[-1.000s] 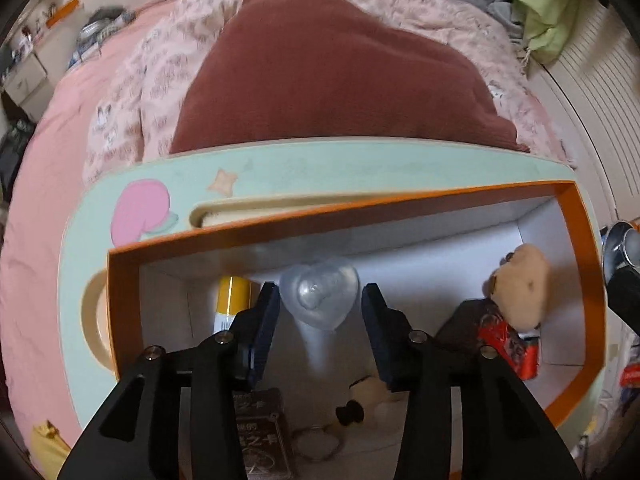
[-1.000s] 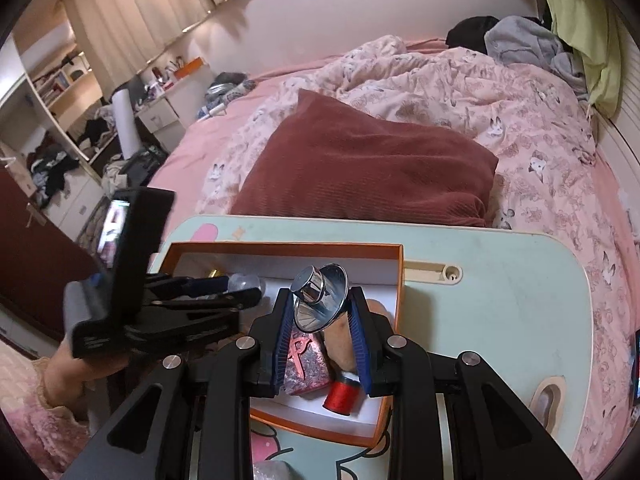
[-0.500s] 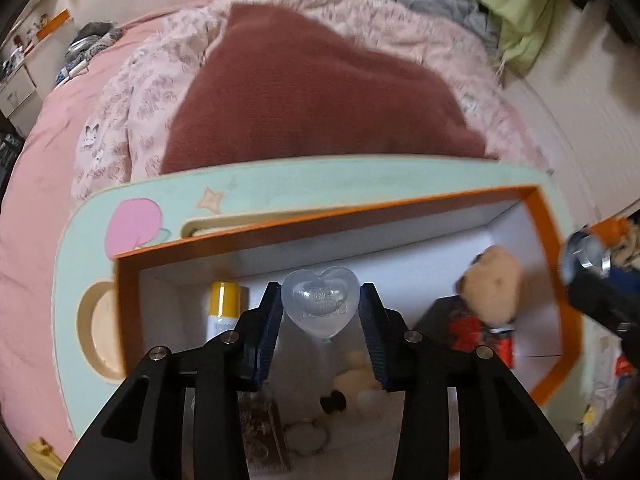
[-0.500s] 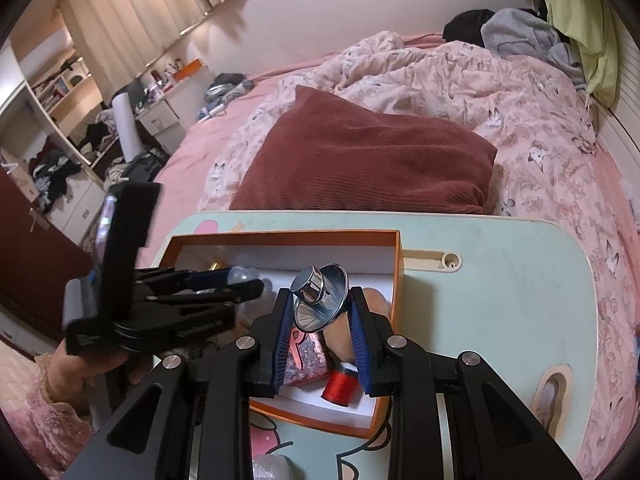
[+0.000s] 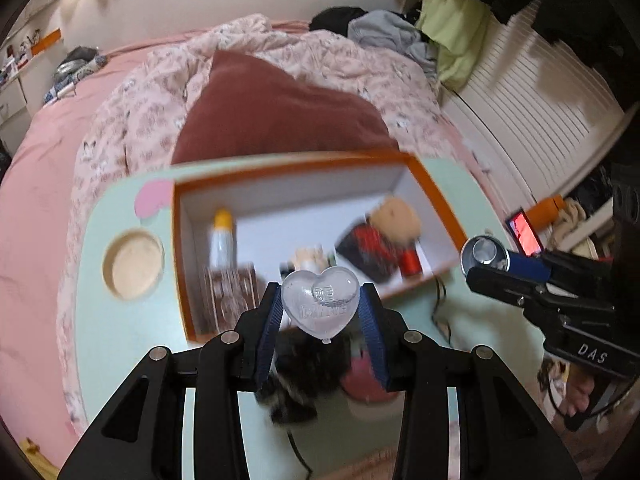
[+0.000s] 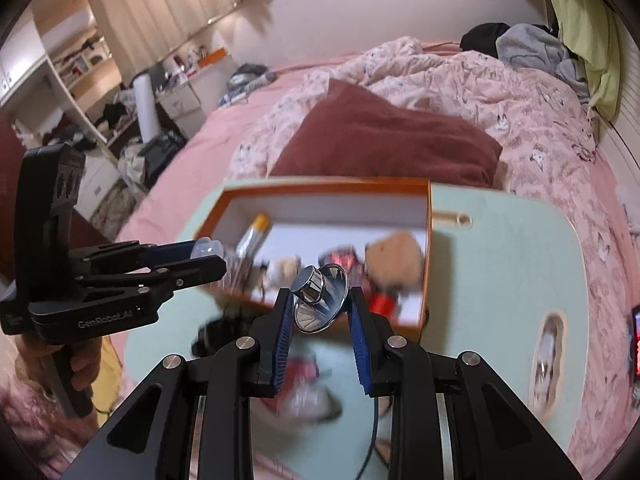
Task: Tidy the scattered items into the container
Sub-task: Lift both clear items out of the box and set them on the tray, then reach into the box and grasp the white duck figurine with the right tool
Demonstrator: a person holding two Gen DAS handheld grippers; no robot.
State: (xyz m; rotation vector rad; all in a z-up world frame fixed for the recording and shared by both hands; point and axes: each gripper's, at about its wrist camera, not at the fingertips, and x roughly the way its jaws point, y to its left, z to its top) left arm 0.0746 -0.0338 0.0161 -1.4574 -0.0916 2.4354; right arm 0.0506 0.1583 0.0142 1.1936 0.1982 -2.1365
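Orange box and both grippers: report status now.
Left gripper shut on clear heart case. Right gripper shut on metal funnel. Orange box open, part filled. Nothing blocking it.

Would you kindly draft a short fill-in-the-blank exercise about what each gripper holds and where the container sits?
1. The left gripper is shut on a clear ____-shaped case.
2. The right gripper is shut on a shiny metal ____.
3. The box with the orange rim sits on a pale ____ lap table.
4. In the box, the tube has a ____ cap.

Missing words: heart; funnel; green; yellow
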